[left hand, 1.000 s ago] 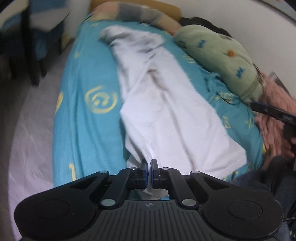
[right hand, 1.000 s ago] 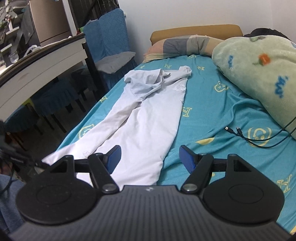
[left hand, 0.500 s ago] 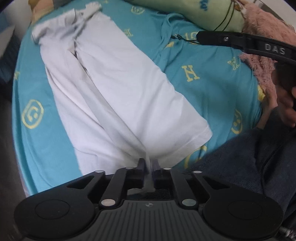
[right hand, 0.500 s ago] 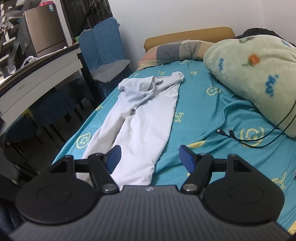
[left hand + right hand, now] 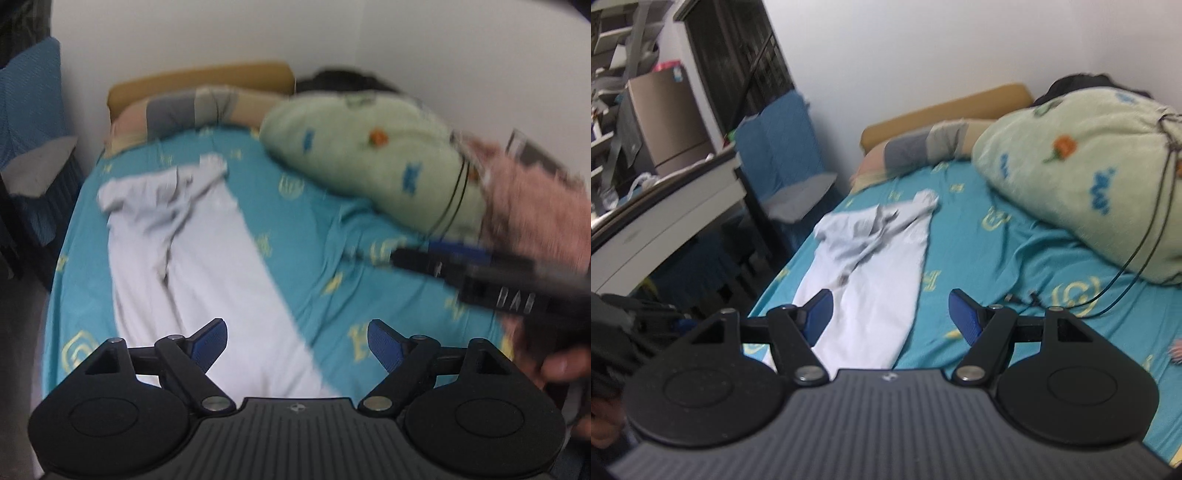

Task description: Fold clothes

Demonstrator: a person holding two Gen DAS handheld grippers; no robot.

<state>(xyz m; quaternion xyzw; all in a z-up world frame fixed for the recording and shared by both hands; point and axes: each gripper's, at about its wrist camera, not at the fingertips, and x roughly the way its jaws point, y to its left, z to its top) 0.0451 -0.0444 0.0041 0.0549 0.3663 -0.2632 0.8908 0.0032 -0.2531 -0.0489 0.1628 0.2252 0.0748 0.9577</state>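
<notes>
Ahead of the left gripper [image 5: 297,341], the white trousers [image 5: 207,273] lie flat along the bed's [image 5: 369,295] left edge, waistband rumpled at the far end. Bare sheet lies to their right, up to the green pillow [image 5: 369,162]. Both it and the right gripper [image 5: 888,314] gape wide, empty.

trousers [image 5: 207,266] on bed [image 5: 317,236], blanket [image 5: 373,166] right
</notes>
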